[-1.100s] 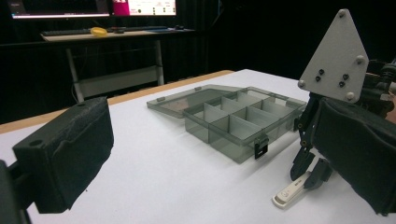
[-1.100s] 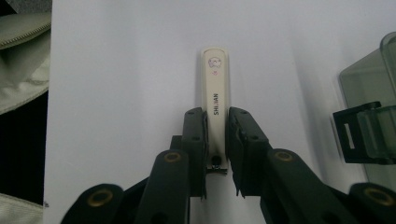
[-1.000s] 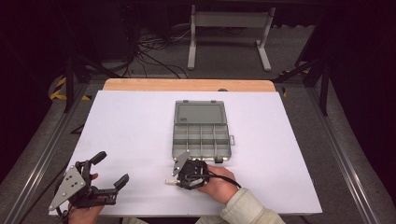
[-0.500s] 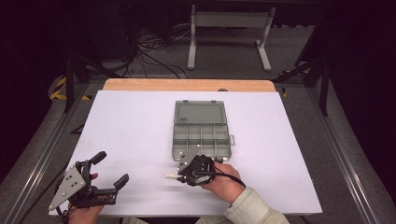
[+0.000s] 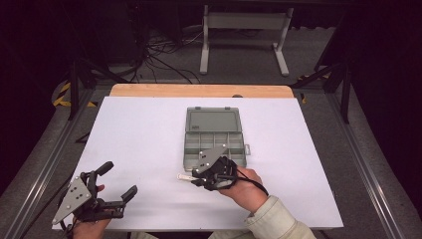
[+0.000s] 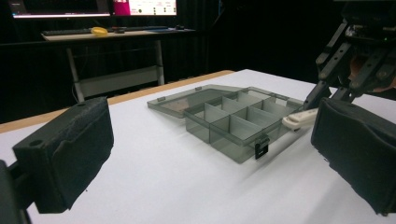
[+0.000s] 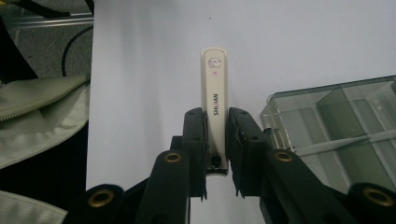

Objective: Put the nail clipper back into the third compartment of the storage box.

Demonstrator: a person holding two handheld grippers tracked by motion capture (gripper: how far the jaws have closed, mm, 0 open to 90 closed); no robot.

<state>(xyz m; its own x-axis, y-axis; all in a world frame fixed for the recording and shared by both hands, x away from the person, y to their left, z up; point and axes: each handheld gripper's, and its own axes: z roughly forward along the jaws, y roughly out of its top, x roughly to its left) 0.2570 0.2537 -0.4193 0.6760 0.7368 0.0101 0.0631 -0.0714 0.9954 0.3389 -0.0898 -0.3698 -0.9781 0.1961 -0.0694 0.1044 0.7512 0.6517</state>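
Observation:
An open grey compartment box (image 5: 215, 145) lies mid-table, its lid (image 5: 213, 121) flat behind it. My right gripper (image 5: 195, 178) hovers at the box's near left corner, shut on a slim white stick (image 5: 183, 177) that points left. In the right gripper view the jaws clamp the stick (image 7: 214, 88) near its base, with the box (image 7: 336, 126) to the right. My left gripper (image 5: 119, 179) rests open at the near left of the table, holding nothing. Its view looks between wide-apart pads (image 6: 65, 149) at the box (image 6: 233, 119), the stick (image 6: 299, 119) and the right gripper (image 6: 348, 56).
A white board (image 5: 149, 129) covers the table, with a wooden strip (image 5: 199, 90) at its far edge. A pale sleeve (image 7: 37, 102) lies left of the stick. Cables (image 5: 164, 55) and a white stand (image 5: 244, 30) sit on the floor beyond.
My right gripper has carried the white stick a little away from the person, up to the box's near edge. The left gripper has stayed still.

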